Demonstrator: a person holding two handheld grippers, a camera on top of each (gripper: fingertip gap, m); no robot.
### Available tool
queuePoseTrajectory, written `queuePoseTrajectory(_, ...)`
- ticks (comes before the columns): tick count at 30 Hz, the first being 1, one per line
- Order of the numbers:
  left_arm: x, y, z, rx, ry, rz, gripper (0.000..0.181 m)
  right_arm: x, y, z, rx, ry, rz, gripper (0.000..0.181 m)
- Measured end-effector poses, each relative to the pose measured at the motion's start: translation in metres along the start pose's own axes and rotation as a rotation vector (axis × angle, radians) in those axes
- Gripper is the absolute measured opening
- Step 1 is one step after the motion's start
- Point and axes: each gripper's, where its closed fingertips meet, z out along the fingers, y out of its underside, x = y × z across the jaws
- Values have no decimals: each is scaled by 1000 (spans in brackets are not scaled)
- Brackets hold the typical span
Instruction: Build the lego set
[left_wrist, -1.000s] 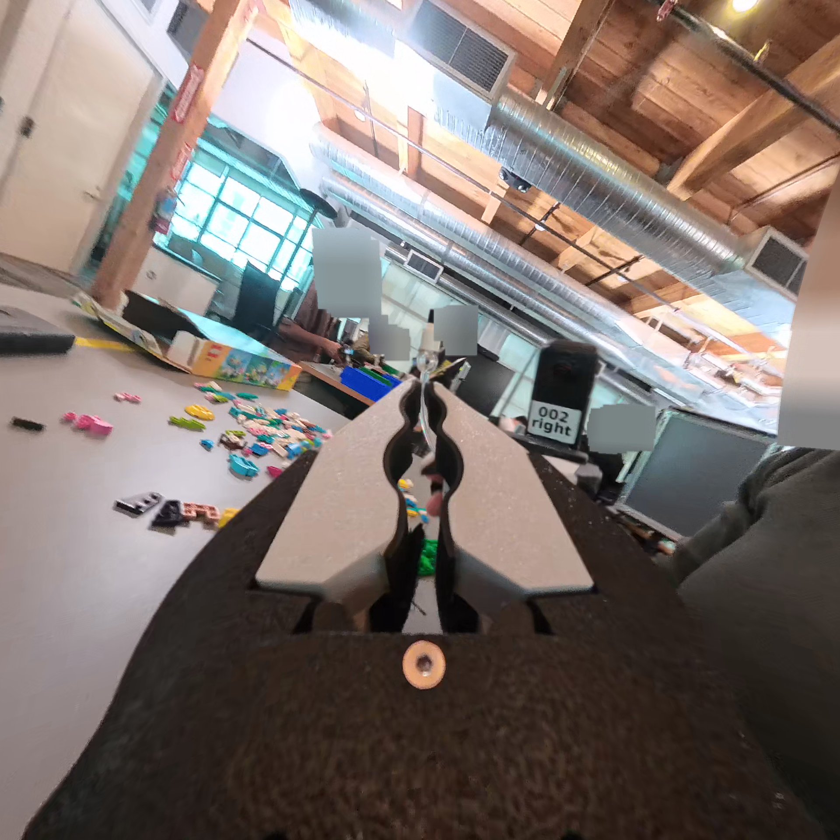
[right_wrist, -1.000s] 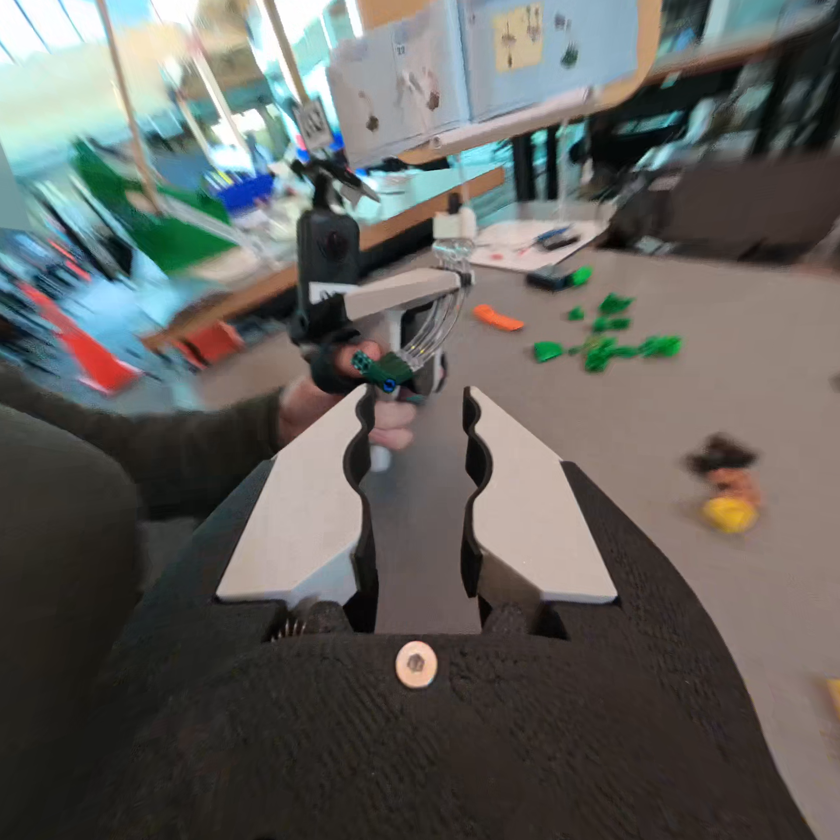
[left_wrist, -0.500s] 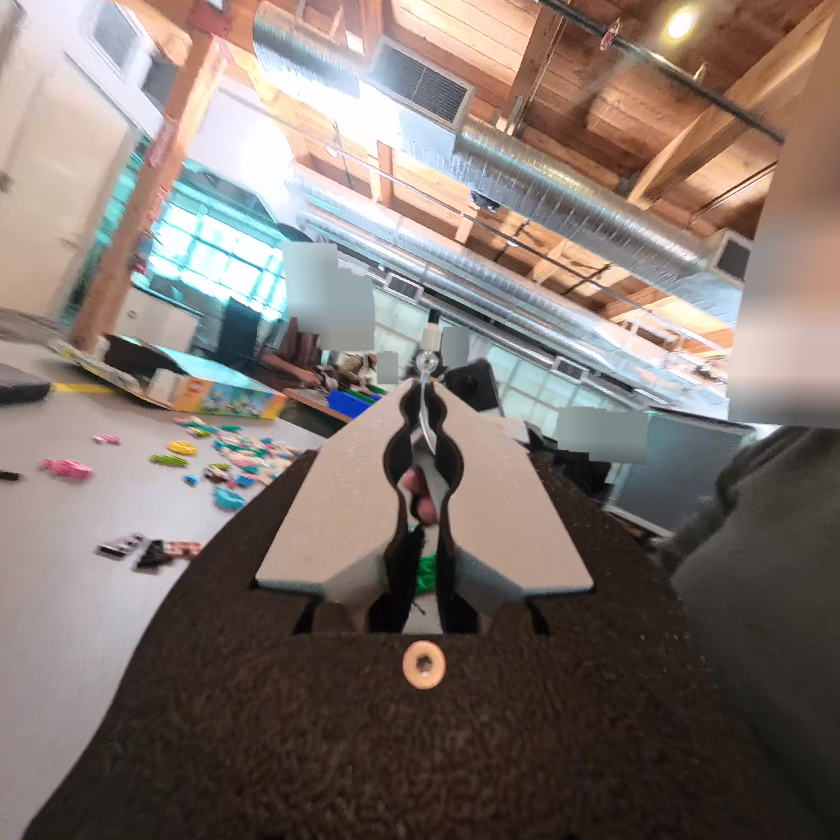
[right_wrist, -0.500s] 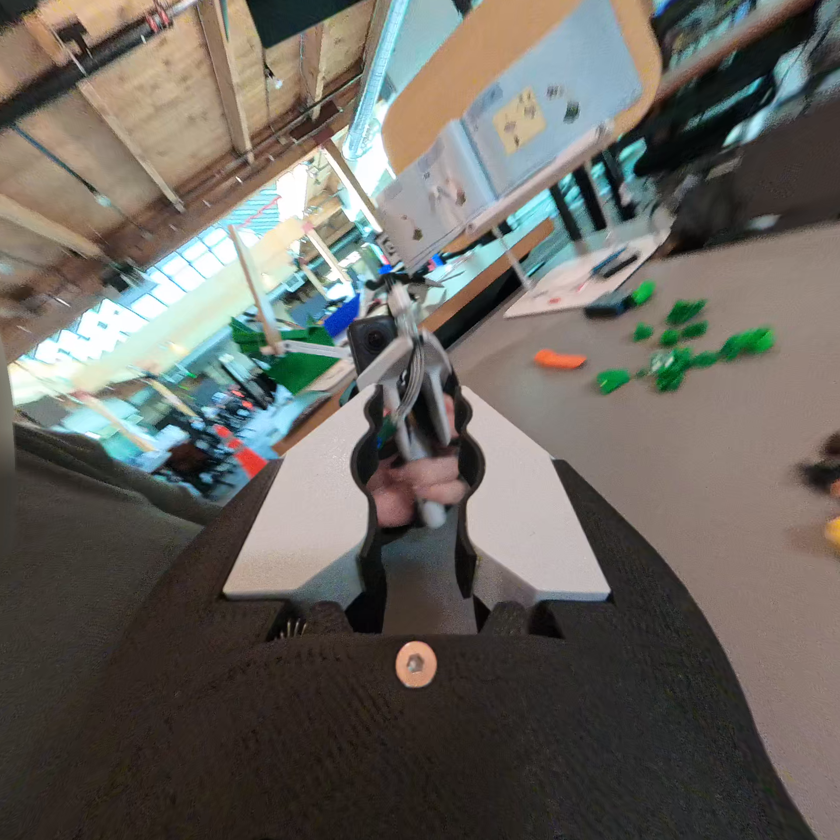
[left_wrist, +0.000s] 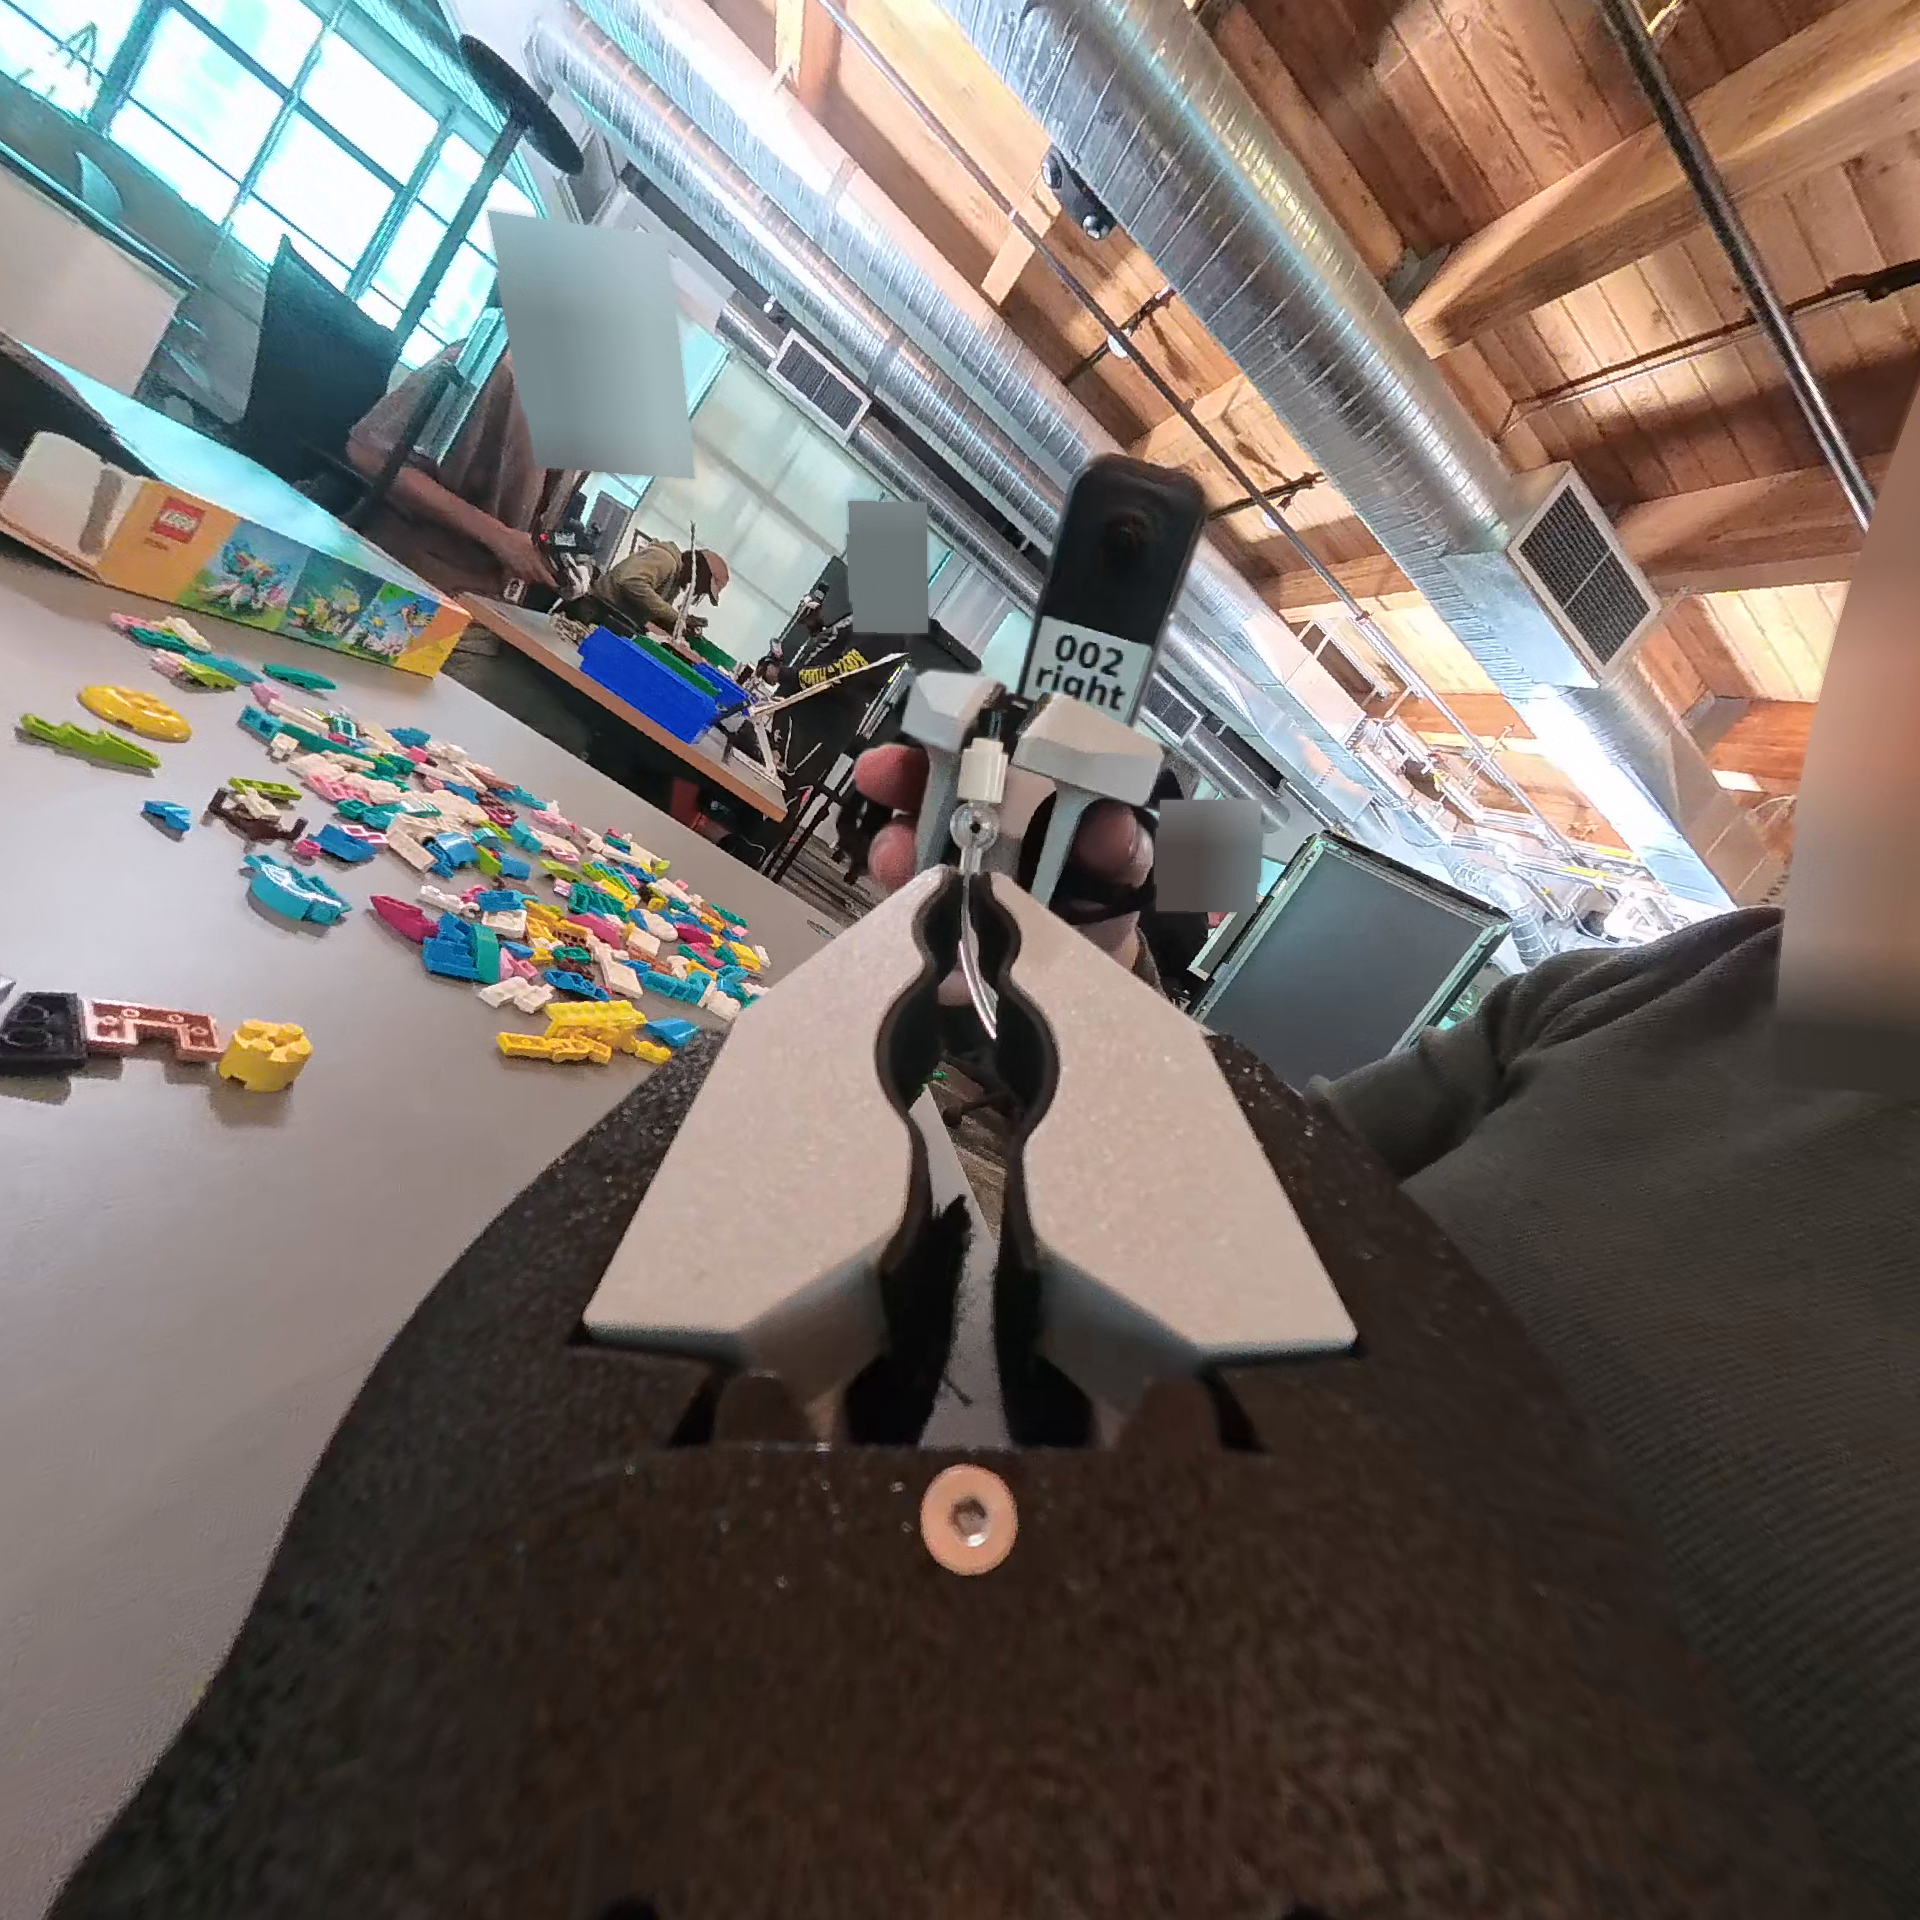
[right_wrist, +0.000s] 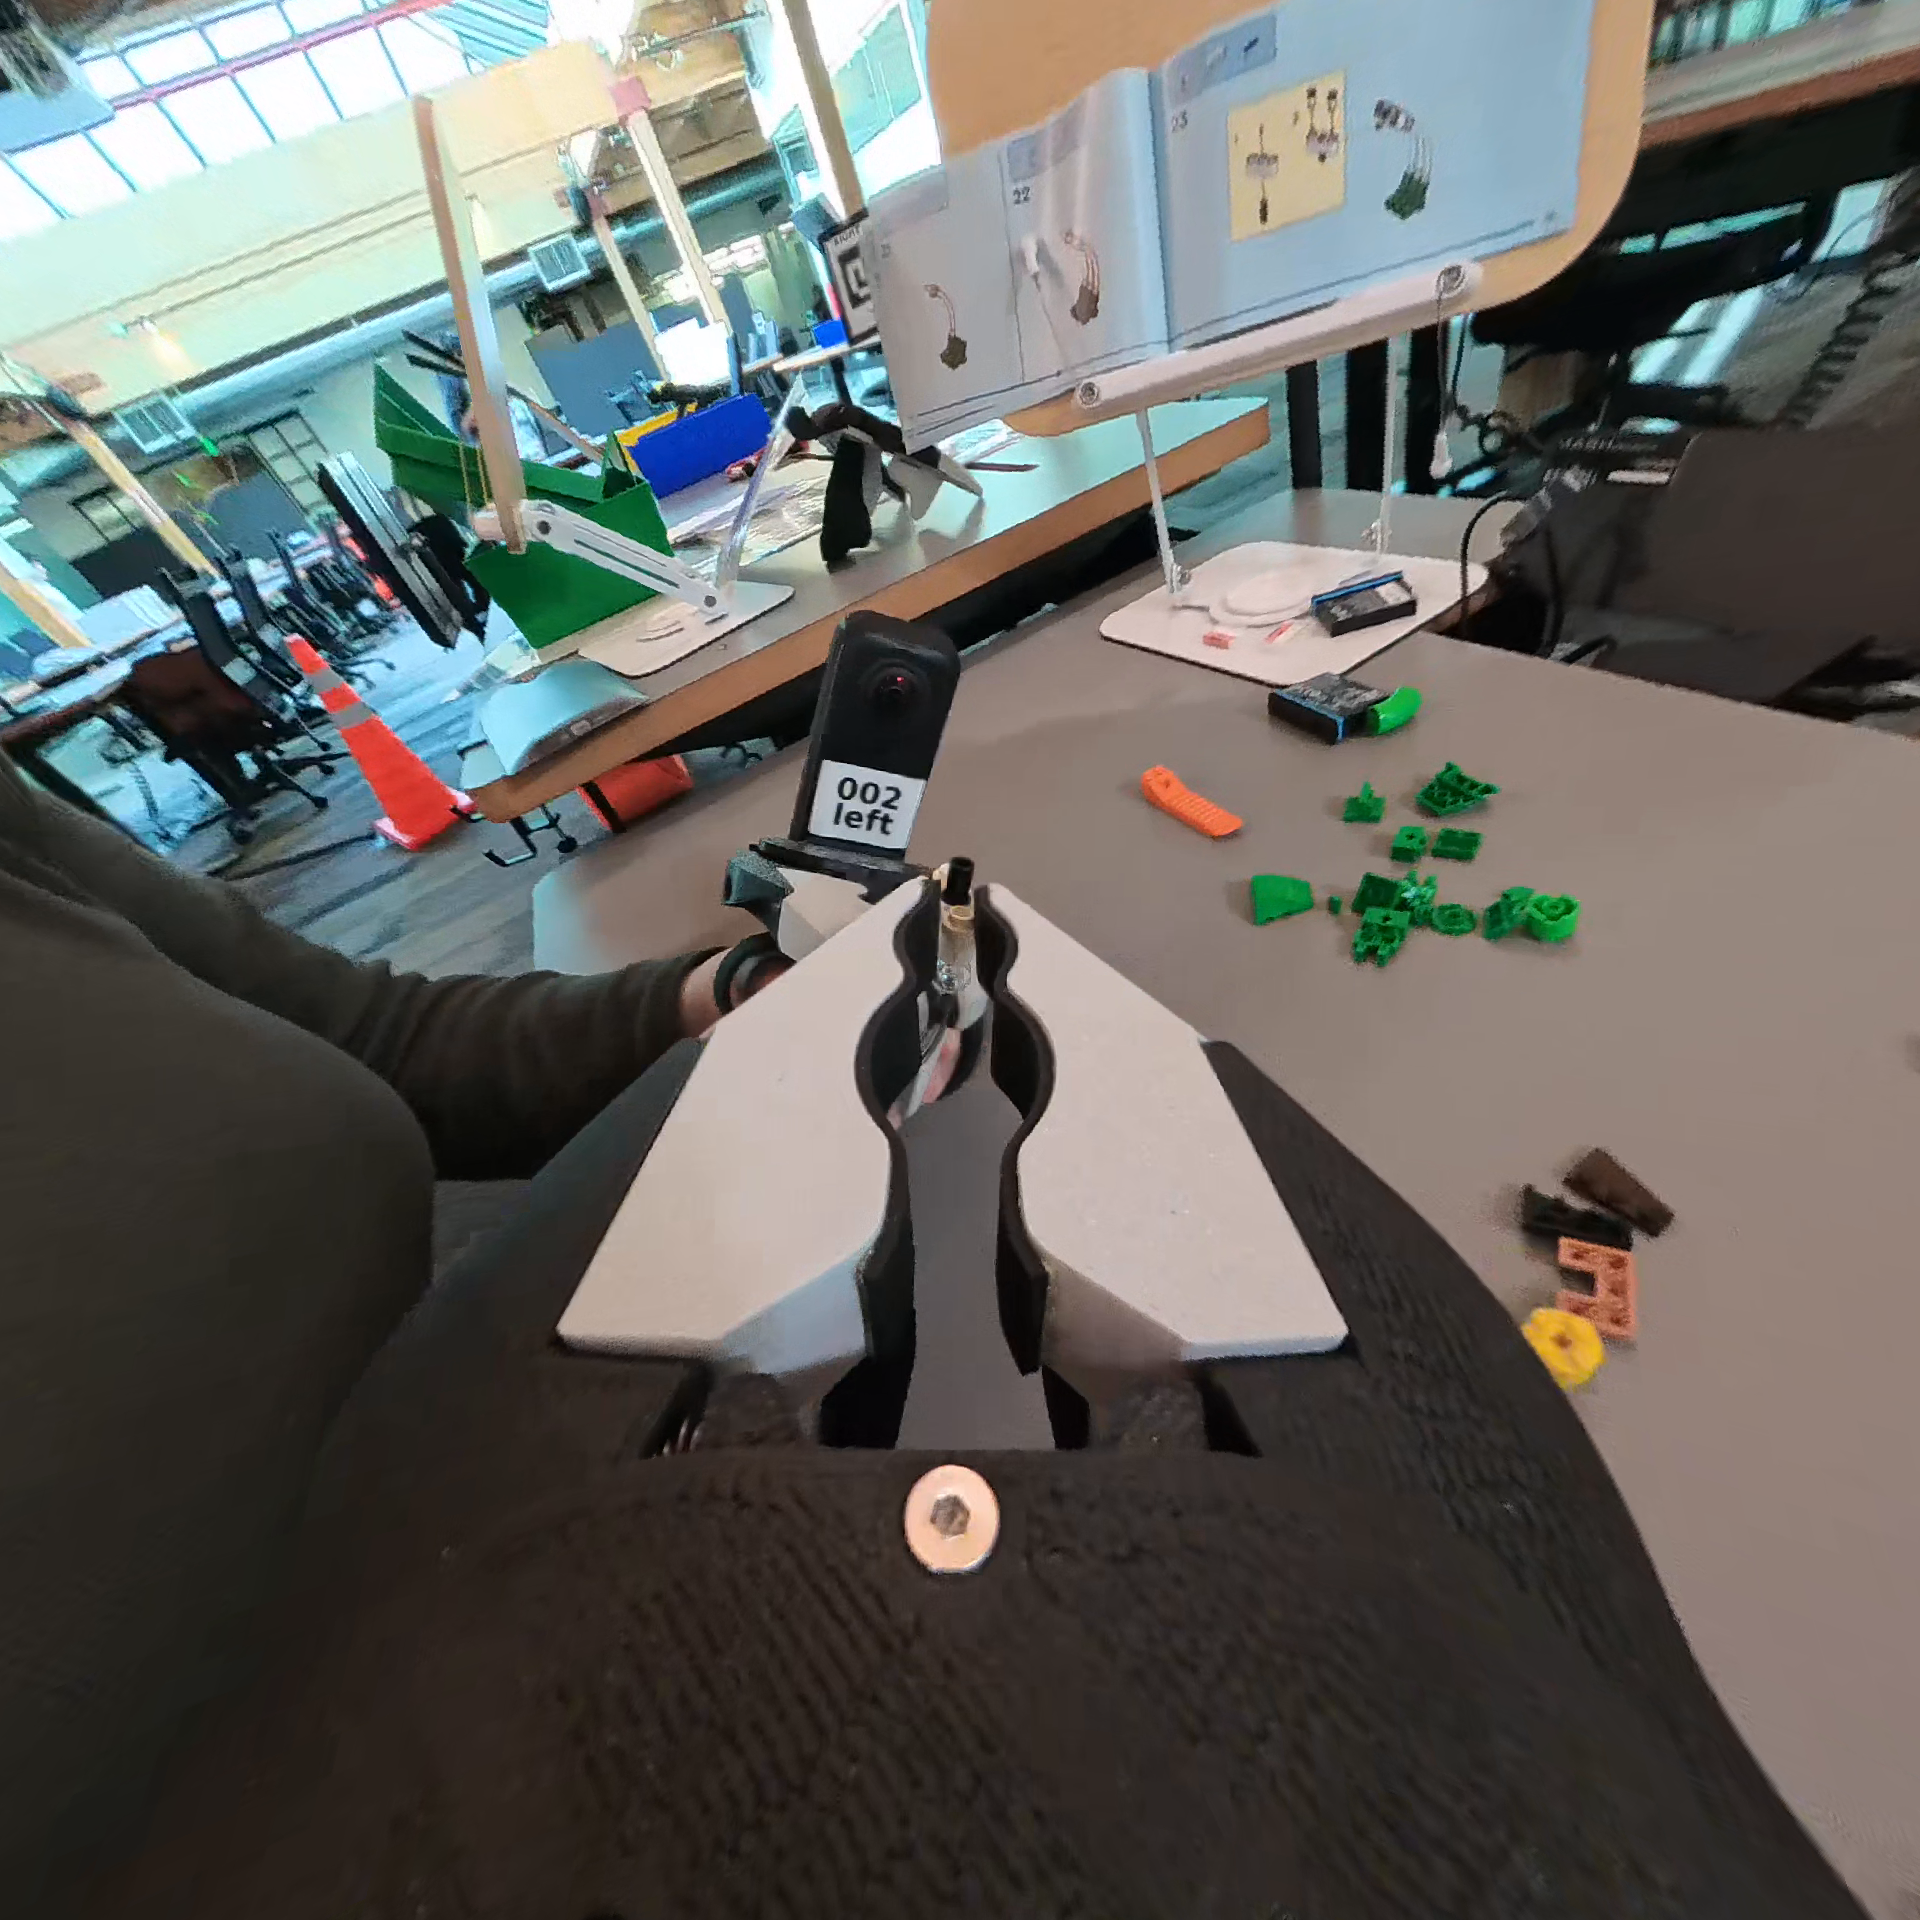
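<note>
Two grippers meet over one small clear piece; most of the set is unbuilt.

Left gripper (left_wrist: 964, 902) has its tips pressed together on a clear curved stalk (left_wrist: 975, 961) that rises to a clear bead and a white stud piece (left_wrist: 982, 771). The right gripper (left_wrist: 1029, 727), facing it, pinches that white top between its tips, so both jaws are clamped on the same little sub-assembly, held in the air above the grey table (left_wrist: 208, 1247). In the right wrist view the assembly's tan and black top (right_wrist: 952, 891) pokes out between the right gripper's tips. Judging by the rest, the build is early: a big heap of coloured bricks (left_wrist: 540, 894) lies loose, green pieces (right_wrist: 1413, 883) sit unsorted, and a yellow round brick (right_wrist: 1562, 1342) with brown plates waits nearby. An open instruction booklet (right_wrist: 1195, 208) stands on a holder behind, and the set's box (left_wrist: 239, 582) lies at the table's far edge.
</note>
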Motion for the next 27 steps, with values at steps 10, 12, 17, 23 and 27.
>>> queuePoseTrajectory(10, -2, -1, 0, 22, -30, 39, 0, 3, 0, 1, 52, -11, 134, 3)
queuePoseTrajectory(12, -2, 0, 0, 18, -30, 47, 0, 1, 0, 0, 47, -16, 126, 3)
queuePoseTrajectory(17, 1, 0, 2, 11, -30, 55, 0, -1, -1, -2, 52, -22, 115, 3)
queuePoseTrajectory(23, 1, 0, 2, 13, -31, 52, 0, -1, 1, -1, 19, 29, 76, 3)
queuePoseTrajectory(27, -1, -1, 1, -1, -54, 86, 0, 0, 0, 1, -4, 43, 68, 3)
